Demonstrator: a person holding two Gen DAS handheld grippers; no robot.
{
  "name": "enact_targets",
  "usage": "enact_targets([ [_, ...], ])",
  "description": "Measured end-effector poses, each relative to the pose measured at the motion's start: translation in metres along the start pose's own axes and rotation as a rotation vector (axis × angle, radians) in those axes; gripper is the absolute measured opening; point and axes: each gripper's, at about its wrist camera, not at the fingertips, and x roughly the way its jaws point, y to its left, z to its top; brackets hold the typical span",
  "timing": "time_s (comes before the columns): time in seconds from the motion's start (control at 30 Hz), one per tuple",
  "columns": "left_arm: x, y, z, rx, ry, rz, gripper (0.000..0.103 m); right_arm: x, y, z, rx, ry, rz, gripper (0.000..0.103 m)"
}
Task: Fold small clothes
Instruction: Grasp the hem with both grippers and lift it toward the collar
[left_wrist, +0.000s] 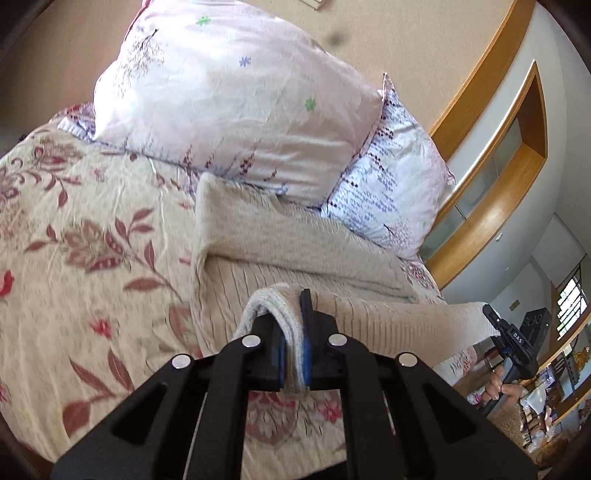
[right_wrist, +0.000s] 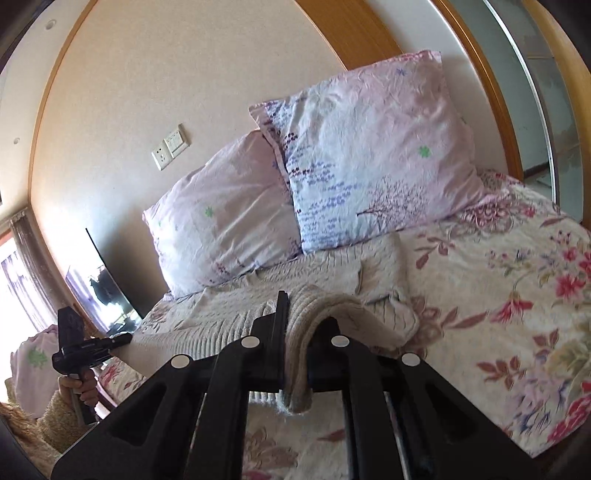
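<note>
Two grippers hold one beige knit garment (left_wrist: 295, 254) over a bed, each clamped on a corner of its near hem. The left gripper (left_wrist: 291, 343) has its fingers pressed together on a thick roll of ribbed edge, with the blue pads (left_wrist: 306, 360) squeezing the cloth from both sides and a short tail of knit hanging out below. The right gripper (right_wrist: 297, 343) is likewise closed on a bunched fold of the same hem, which drapes over its right finger. Between the two grips the hem is stretched taut and lifted off the floral bedspread (left_wrist: 85, 236), while the far part of the garment lies on that bedspread, its far edge touching the pillows. Part of the cloth is already turned over on itself on the side nearest the pillows, though motion blur makes the exact fold line hard to tell. Two pale pink pillows with small purple and green prints lean at the head of the bedspread: one (left_wrist: 236, 96) fills the upper middle of the left view, the other (left_wrist: 395, 184) sits just beside it, partly tucked behind. A wall outlet plate (right_wrist: 171, 146) is fixed on the wall above the pillows. A dark television screen (right_wrist: 107, 280) stands off the bedspread's left side in the right view.
</note>
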Motion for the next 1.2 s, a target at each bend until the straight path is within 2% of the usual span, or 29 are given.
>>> enact_targets([
  [0.23,0.043,-0.012,0.063,0.057,-0.067,0.113,0.006,0.054,0.007,0.040,-0.062,-0.053,-0.100,0.008],
  [0.47,0.096,-0.006,0.105,0.039,-0.069,0.161,0.006,0.111,0.000,0.063,-0.072,-0.032,-0.186,0.008],
  [0.63,0.145,0.016,0.108,0.000,-0.006,0.202,0.006,0.163,-0.028,0.060,-0.015,0.070,-0.247,0.008],
  [0.8,0.183,0.044,0.101,-0.082,0.073,0.218,0.006,0.203,-0.059,0.050,0.086,0.184,-0.291,0.008],
  [1.13,0.211,0.063,0.100,-0.167,0.120,0.181,0.008,0.237,-0.096,0.041,0.267,0.277,-0.295,0.008],
  [1.2,0.214,0.065,0.101,-0.194,0.123,0.172,0.010,0.244,-0.104,0.044,0.331,0.291,-0.273,0.014],
])
